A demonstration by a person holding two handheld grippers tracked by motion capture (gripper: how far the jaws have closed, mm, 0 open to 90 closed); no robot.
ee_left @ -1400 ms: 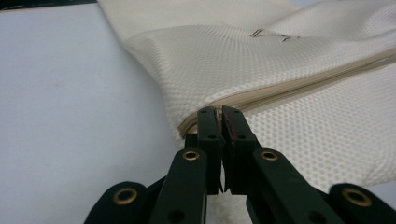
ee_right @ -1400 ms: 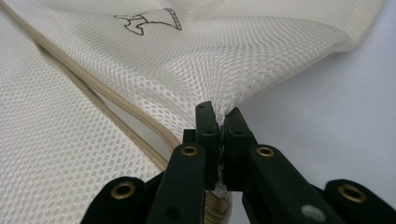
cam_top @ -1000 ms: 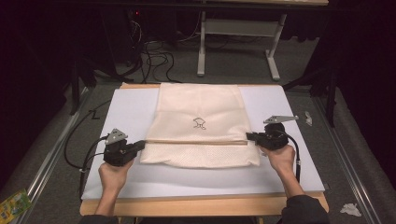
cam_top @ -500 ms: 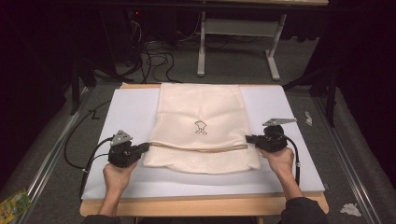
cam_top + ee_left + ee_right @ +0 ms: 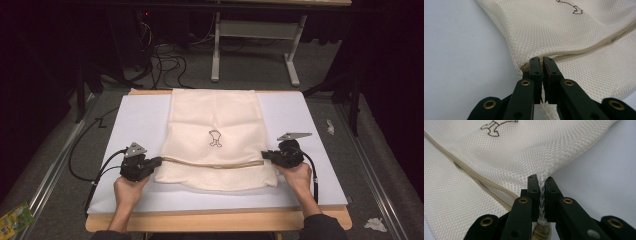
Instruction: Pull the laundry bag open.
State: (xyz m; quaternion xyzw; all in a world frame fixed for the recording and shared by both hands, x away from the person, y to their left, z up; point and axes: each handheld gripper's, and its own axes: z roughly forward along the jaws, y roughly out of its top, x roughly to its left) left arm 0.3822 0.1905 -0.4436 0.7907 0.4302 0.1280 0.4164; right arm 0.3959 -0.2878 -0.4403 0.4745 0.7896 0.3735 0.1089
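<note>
Since a second ago I have drawn both tools back toward me, dragging the folded edge of the mesh bag nearer the bench's front rim. My left tool is clamped on the bag's left corner by the zipper; my right tool is pinched shut on the mesh at the opposite corner. I grip both corners so the fold stays taut and level. The bag lies flat mid-bench, its far end reaching the back rim.
</note>
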